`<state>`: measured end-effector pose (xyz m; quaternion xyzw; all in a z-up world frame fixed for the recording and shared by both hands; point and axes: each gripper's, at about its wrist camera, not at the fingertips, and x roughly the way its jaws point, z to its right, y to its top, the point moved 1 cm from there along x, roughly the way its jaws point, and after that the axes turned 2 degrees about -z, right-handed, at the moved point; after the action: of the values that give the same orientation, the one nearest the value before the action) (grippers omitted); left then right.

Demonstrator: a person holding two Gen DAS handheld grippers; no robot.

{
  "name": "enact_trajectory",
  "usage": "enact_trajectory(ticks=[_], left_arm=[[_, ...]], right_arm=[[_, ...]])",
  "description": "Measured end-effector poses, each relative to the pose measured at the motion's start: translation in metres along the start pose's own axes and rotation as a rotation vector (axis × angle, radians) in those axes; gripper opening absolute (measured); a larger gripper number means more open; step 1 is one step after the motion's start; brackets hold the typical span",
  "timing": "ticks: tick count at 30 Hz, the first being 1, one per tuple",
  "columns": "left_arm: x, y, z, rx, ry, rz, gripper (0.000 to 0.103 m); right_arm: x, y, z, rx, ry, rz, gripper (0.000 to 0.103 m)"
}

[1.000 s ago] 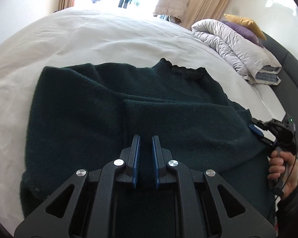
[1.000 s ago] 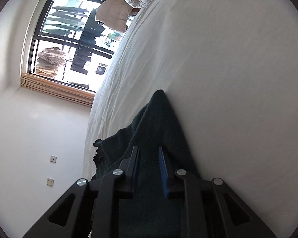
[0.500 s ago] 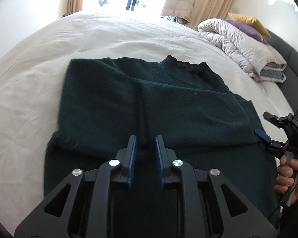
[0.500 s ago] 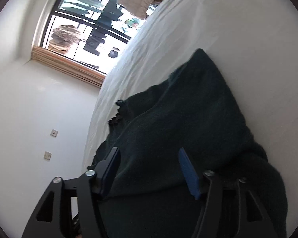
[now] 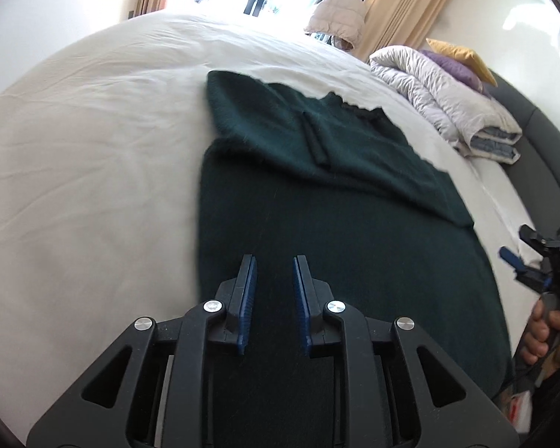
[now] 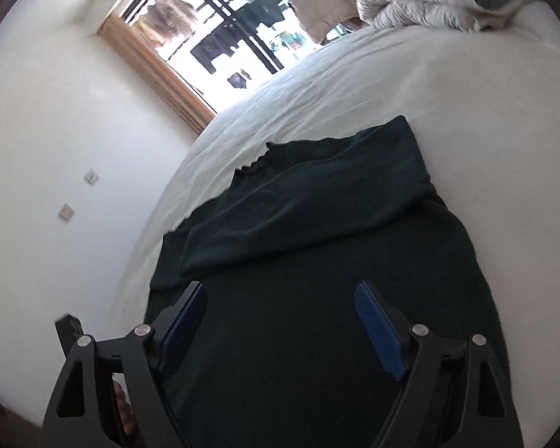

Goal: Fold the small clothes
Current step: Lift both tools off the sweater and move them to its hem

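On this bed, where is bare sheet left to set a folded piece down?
Bare sheet lies left of the sweater, and between its collar and the window. The quilt and pillows crowd the far right corner.

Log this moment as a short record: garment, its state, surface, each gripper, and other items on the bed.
garment: dark green sweater
state: lying flat, both sleeves folded across the chest, body not yet folded
surface: bed with white sheet
left gripper: over the sweater's lower part, jaws a narrow gap apart, nothing between them
right gripper: over the sweater, jaws wide open, empty
other items: folded pale duvet with purple pillow and yellow pillow near the headboard
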<state>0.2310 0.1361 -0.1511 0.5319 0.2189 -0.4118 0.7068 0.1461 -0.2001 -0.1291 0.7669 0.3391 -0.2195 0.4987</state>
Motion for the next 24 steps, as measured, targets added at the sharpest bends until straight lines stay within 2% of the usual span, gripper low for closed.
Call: enact_trajectory(ticks=[2, 3, 5, 6, 7, 10, 13, 14, 17, 24], left_arm=[[-0.023, -0.026, 0.002, 0.051, 0.032, 0.004, 0.022], [-0.035, -0.041, 0.003, 0.09, 0.05, 0.005, 0.028], [-0.06, -0.07, 0.004, 0.154, 0.09, 0.02, 0.05], [-0.074, -0.084, 0.002, 0.18, 0.112, 0.036, 0.075], [-0.087, -0.099, 0.002, 0.213, 0.131, 0.063, 0.085], [-0.117, -0.137, 0.007, 0.372, 0.205, 0.096, 0.085], [-0.137, -0.173, 0.019, 0.597, 0.327, 0.158, 0.085], [-0.141, -0.186, 0.022, 0.681, 0.36, 0.172, 0.085], [-0.14, -0.209, 0.027, 0.844, 0.44, 0.171, 0.085], [-0.142, -0.247, 0.044, 1.108, 0.481, 0.222, 0.085]], right_arm=[[-0.018, -0.023, -0.006, -0.044, -0.025, -0.017, 0.084], [-0.028, -0.035, -0.005, -0.055, -0.035, -0.018, 0.084], [-0.044, -0.056, -0.003, -0.073, -0.058, -0.018, 0.084], [-0.051, -0.064, -0.002, -0.073, -0.07, -0.014, 0.084], [-0.057, -0.071, -0.001, -0.066, -0.078, -0.008, 0.084], [-0.07, -0.084, 0.004, -0.03, -0.073, 0.016, 0.084], [-0.075, -0.092, 0.005, -0.008, -0.064, 0.026, 0.084], [-0.075, -0.094, 0.004, -0.007, -0.063, 0.027, 0.084], [-0.074, -0.097, 0.0, -0.022, -0.067, 0.018, 0.084], [-0.077, -0.095, -0.006, -0.058, -0.081, 0.019, 0.084]])
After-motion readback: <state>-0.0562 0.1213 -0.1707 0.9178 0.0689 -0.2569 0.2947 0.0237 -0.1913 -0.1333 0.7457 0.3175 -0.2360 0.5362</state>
